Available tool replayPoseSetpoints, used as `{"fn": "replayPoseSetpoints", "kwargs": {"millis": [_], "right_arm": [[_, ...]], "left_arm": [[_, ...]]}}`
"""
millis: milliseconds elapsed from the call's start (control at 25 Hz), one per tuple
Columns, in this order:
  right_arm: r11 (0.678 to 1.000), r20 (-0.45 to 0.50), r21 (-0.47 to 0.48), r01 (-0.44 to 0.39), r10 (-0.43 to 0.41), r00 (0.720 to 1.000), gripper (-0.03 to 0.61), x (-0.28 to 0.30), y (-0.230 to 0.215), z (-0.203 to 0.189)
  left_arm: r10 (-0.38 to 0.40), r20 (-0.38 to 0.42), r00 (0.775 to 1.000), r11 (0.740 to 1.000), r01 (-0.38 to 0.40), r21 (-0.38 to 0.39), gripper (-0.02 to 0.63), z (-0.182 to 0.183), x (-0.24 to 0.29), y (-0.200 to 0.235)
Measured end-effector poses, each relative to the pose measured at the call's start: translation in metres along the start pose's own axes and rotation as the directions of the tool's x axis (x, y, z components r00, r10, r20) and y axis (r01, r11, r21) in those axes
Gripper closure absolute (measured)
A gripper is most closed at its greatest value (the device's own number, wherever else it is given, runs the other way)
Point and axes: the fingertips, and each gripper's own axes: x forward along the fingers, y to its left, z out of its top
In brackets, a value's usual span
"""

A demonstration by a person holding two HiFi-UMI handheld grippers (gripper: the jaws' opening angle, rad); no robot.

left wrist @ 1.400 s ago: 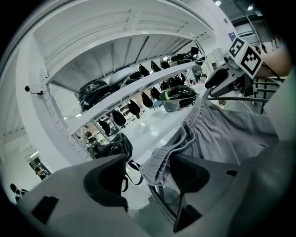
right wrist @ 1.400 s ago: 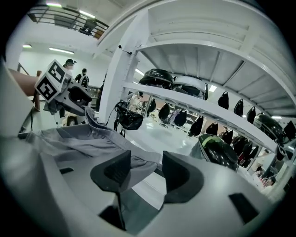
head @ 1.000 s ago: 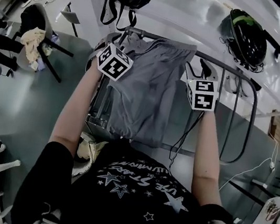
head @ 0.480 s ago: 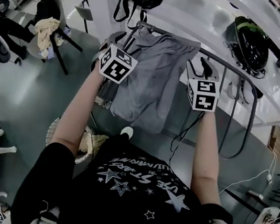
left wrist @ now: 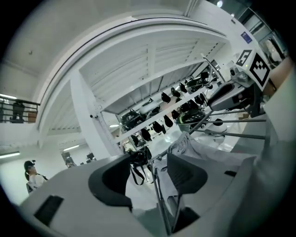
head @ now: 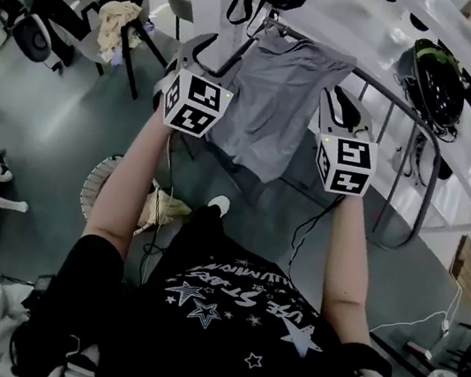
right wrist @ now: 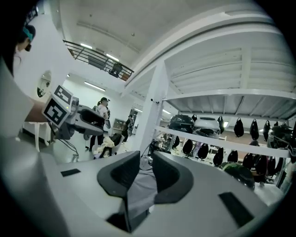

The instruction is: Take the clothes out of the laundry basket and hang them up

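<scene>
Head view: both forearms reach forward side by side, the left gripper (left wrist: 148, 172) and right gripper (right wrist: 141, 172) aimed nearly level at the grey shorts (head: 277, 101) draped over the metal rack (head: 396, 179). Both jaws have just been closing, the left pair wide apart and the right pair narrow, with nothing gripped between either.

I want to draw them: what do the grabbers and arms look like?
The left gripper and right gripper are pale grey with black pads and a white cube of black squares. A black cable trails from the right. The T-shirt is black, short-sleeved, with white stars. Both jaws have just been closing, empty.
</scene>
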Motion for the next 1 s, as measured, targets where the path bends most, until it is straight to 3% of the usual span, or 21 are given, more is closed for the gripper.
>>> {"fn": "replayPoseSetpoints", "kwargs": {"millis": [240, 320, 640, 1000], "right_arm": [[0.993, 0.061, -0.009, -0.121, 0.121, 0.991, 0.485, -0.057, 0.055, 0.015], [0.988, 0.066, -0.004, -0.151, 0.151, 0.986, 0.485, -0.068, 0.071, 0.015], [0.961, 0.074, 0.030, -0.274, 0.271, 0.960, 0.489, -0.088, 0.127, 0.006], [0.883, 0.004, 0.085, -0.462, 0.464, 0.886, 0.492, -0.083, 0.230, -0.045]], "left_arm": [[0.226, 0.020, 0.974, 0.973, -0.227, 0.047, 0.500, 0.006, -0.086, 0.034], [0.264, 0.006, 0.964, 0.964, -0.264, 0.036, 0.509, 0.001, -0.114, 0.036], [0.316, -0.094, 0.944, 0.942, -0.324, -0.087, 0.534, -0.041, -0.208, 0.009], [0.359, -0.319, 0.877, 0.895, -0.420, -0.149, 0.545, -0.148, -0.297, -0.015]]}}
